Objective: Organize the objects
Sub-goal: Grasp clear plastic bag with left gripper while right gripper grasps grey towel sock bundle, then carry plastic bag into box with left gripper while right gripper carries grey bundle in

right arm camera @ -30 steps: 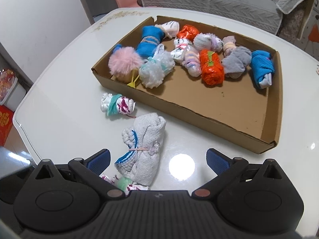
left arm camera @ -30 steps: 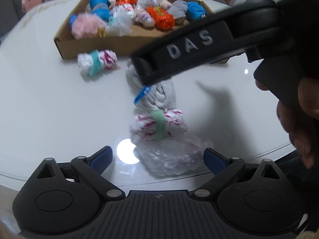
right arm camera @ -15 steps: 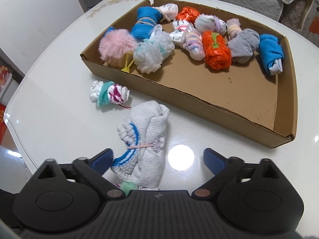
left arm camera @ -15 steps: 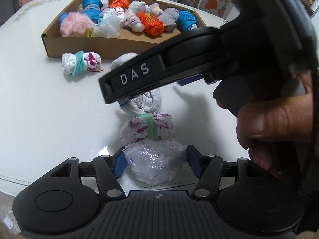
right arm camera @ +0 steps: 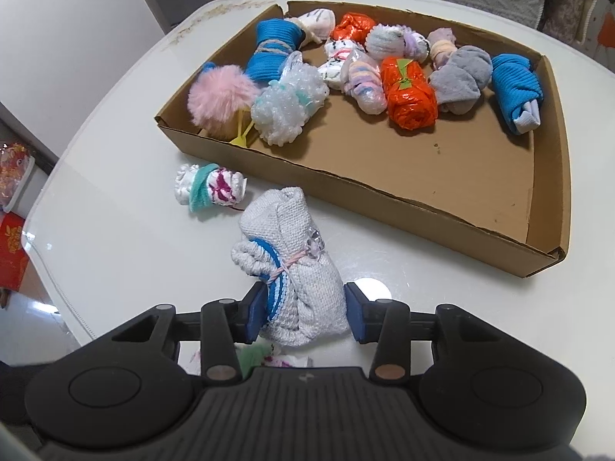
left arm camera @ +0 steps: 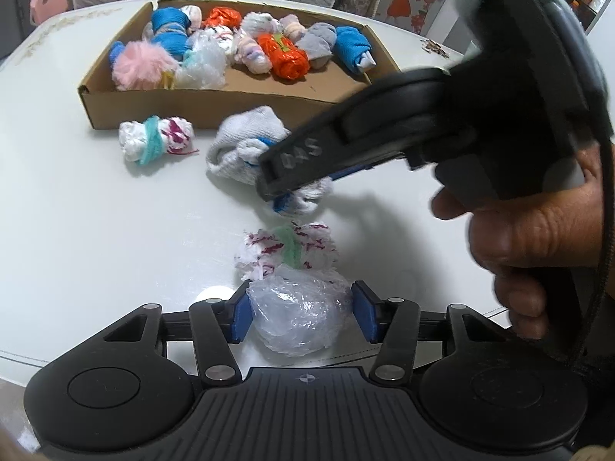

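Note:
My left gripper point(left arm camera: 300, 318) is shut on a crumpled clear plastic bag point(left arm camera: 301, 317) at the near table edge. A white-and-magenta bundle with a green band point(left arm camera: 286, 250) lies just beyond it. My right gripper point(right arm camera: 305, 318) is shut on a white knit sock roll with blue stripes point(right arm camera: 296, 265); the same roll point(left arm camera: 246, 150) shows under the right gripper body point(left arm camera: 384, 146) in the left wrist view. A second white-magenta bundle with a teal band point(right arm camera: 209, 188) lies on the table next to the cardboard tray point(right arm camera: 384, 199).
The tray holds several bundles: a pink pompom point(right arm camera: 221, 96), bubble wrap point(right arm camera: 288, 109), an orange roll point(right arm camera: 409, 96), a grey sock point(right arm camera: 459, 77) and blue rolls point(right arm camera: 515, 90). Its near right part is bare cardboard. The white table point(right arm camera: 115, 230) ends at left and near.
Both grippers have closed: the left one on the plastic bag, the right one on the white sock roll after moving down onto it.

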`<move>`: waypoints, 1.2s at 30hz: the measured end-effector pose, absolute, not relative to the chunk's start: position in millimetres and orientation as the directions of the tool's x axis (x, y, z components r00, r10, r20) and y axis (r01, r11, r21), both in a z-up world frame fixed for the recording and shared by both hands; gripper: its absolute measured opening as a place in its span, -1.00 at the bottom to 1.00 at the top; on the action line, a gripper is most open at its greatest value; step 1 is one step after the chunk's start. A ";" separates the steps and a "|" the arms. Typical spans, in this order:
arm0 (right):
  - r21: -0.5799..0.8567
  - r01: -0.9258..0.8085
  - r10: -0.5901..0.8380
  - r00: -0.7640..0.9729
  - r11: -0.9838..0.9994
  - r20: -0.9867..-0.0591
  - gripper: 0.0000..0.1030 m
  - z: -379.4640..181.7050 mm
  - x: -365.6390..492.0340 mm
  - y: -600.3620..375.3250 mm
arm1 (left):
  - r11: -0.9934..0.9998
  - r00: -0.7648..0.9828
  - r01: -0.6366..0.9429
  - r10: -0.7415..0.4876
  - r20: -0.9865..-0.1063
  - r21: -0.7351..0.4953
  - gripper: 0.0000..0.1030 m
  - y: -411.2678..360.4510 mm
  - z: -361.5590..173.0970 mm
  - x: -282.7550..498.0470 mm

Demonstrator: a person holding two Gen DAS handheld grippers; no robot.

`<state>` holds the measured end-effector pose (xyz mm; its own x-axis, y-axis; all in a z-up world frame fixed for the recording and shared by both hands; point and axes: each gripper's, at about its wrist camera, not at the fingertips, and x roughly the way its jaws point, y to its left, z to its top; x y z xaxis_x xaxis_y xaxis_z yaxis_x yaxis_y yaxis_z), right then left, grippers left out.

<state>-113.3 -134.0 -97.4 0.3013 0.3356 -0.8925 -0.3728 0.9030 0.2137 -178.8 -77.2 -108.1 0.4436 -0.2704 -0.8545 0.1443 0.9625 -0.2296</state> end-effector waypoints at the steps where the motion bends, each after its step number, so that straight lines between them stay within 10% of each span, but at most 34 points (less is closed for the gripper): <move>1: 0.216 -0.380 0.342 0.302 0.899 -0.890 -0.25 -96.0 -114.1 -134.9 | 0.964 0.446 0.139 -0.264 -0.855 -0.225 0.14 -73.9 -107.6 -178.9; 36: 0.247 -0.255 0.352 0.572 0.935 -0.741 -0.28 -18.6 -89.5 -234.8 | 0.987 0.567 0.162 -0.106 -0.817 -0.016 0.14 -27.0 -12.5 -110.3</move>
